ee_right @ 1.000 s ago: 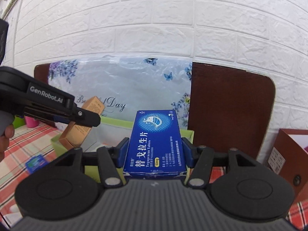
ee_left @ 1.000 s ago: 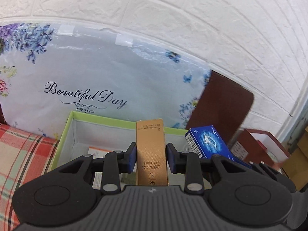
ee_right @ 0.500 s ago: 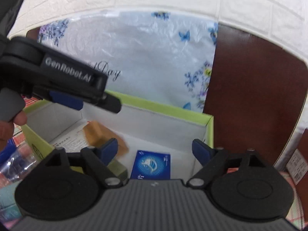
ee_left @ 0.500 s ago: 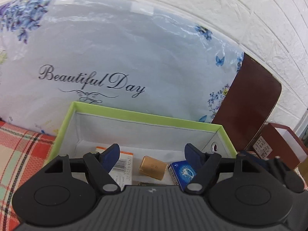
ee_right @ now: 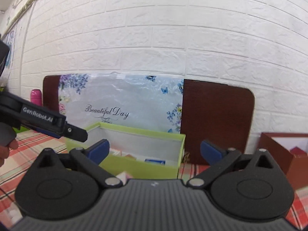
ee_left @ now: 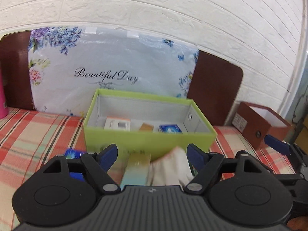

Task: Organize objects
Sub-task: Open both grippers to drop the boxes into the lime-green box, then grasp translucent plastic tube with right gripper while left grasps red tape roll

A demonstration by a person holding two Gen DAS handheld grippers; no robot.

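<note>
Gold-teal carton (ee_left: 137,168) lay right below left hand-held gripper (ee_left: 152,155), long axis pointing boxward; jaws just opened, nothing between.

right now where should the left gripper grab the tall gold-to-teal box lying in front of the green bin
Grip the gold-to-teal box across its two long narrow sides, near the far end. It lies lengthwise along the left gripper, whose open jaws already straddle it. Come straight forward and low; the white cloth-like thing crowds its right side, though blur hides the exact edges.
</note>
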